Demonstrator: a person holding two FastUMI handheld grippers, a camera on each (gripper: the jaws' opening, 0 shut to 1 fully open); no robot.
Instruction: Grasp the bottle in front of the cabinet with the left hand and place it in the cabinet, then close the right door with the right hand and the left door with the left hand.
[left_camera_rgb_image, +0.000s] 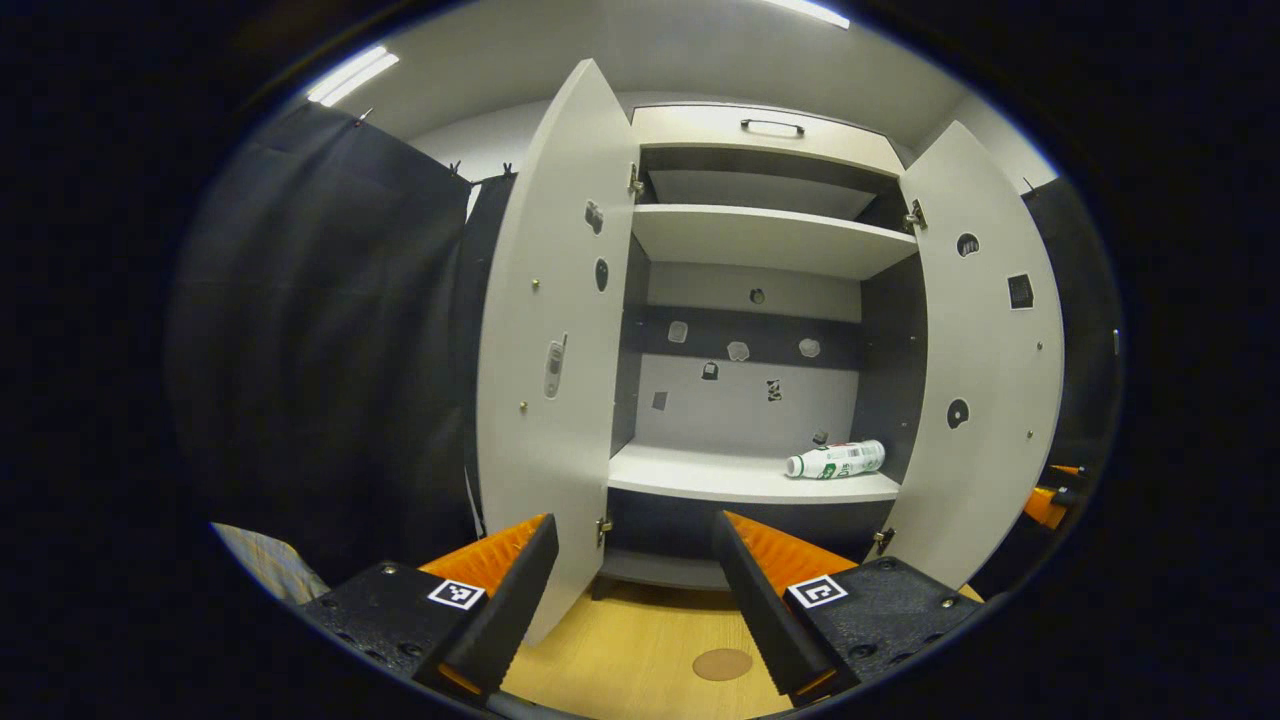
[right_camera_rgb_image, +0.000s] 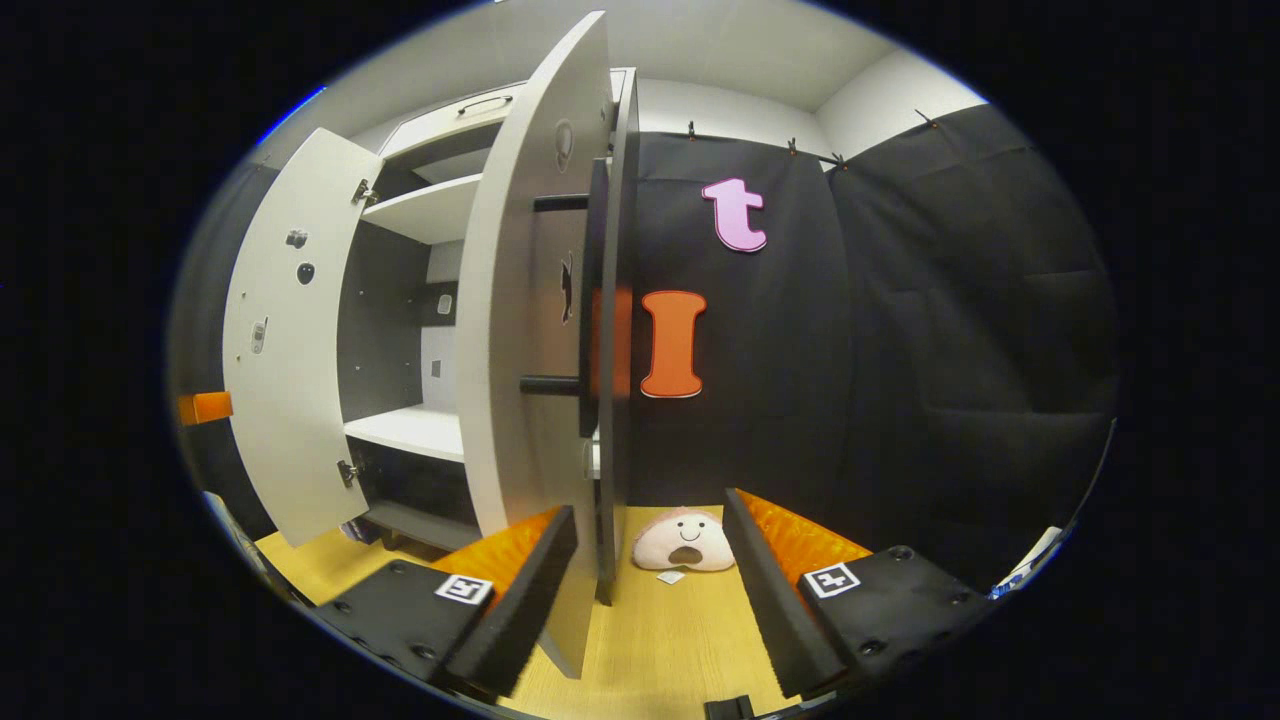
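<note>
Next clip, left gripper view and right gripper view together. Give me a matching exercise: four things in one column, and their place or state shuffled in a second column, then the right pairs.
Things
1. bottle
2. right door
3. plush toy
4. left gripper

Place or state
A. on the wooden floor by the black cloth wall
B. jaws apart, holding nothing, in front of the cabinet
C. lying on its side on the lower shelf
D. swung open, its bar handle facing the cloth wall

Pairs: 1-C, 2-D, 3-A, 4-B
</note>
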